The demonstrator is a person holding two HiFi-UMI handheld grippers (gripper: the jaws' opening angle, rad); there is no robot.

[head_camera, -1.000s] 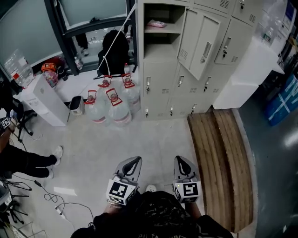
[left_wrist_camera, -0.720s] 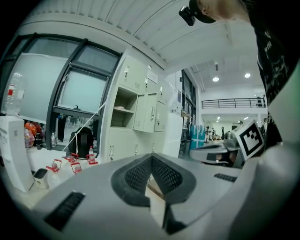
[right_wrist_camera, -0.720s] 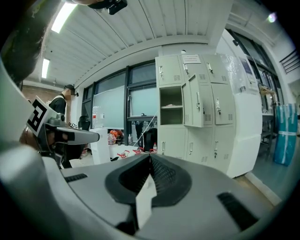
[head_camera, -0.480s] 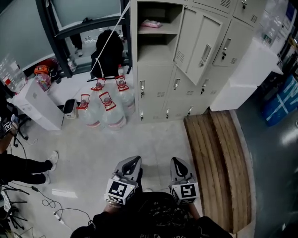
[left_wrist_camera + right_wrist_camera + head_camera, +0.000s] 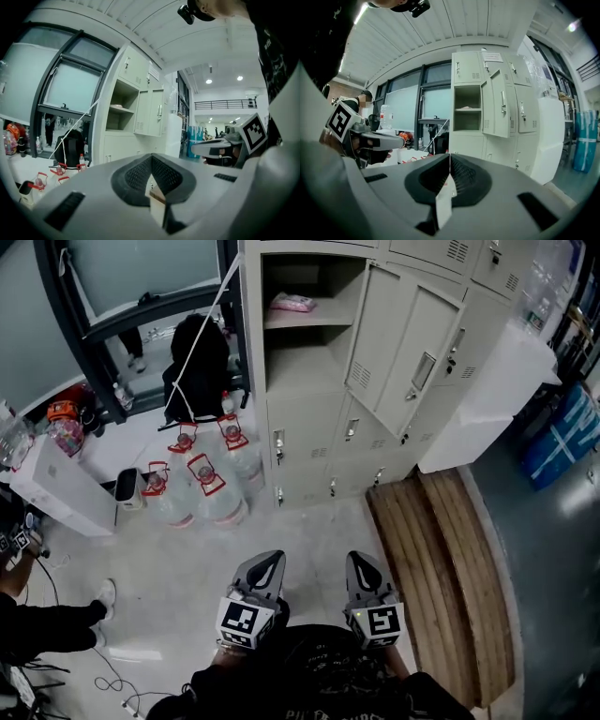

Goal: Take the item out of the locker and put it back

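The grey locker bank (image 5: pixel 309 381) stands ahead with one door (image 5: pixel 408 357) swung open. On the upper shelf of the open compartment lies a pink packet (image 5: pixel 292 302); in the right gripper view the packet (image 5: pixel 464 108) is a small pale shape on that shelf. My left gripper (image 5: pixel 265 566) and right gripper (image 5: pixel 361 568) are held side by side over the floor, well short of the lockers. Both point at them, shut, with nothing between the jaws. The left gripper view shows its shut tips (image 5: pixel 151 161) and the open compartment (image 5: pixel 121 110) beyond.
Several water jugs with red handles (image 5: pixel 202 488) and a black backpack (image 5: pixel 195 357) stand left of the lockers. Wooden planks (image 5: pixel 441 568) lie on the floor at the right, beside a white cabinet (image 5: pixel 483 399). A white box (image 5: pixel 56 493) and a seated person's legs (image 5: pixel 47 629) are at the left.
Both grippers have moved forward toward the lockers, which now sit lower and larger in the head view. Their jaws have stayed shut and empty.
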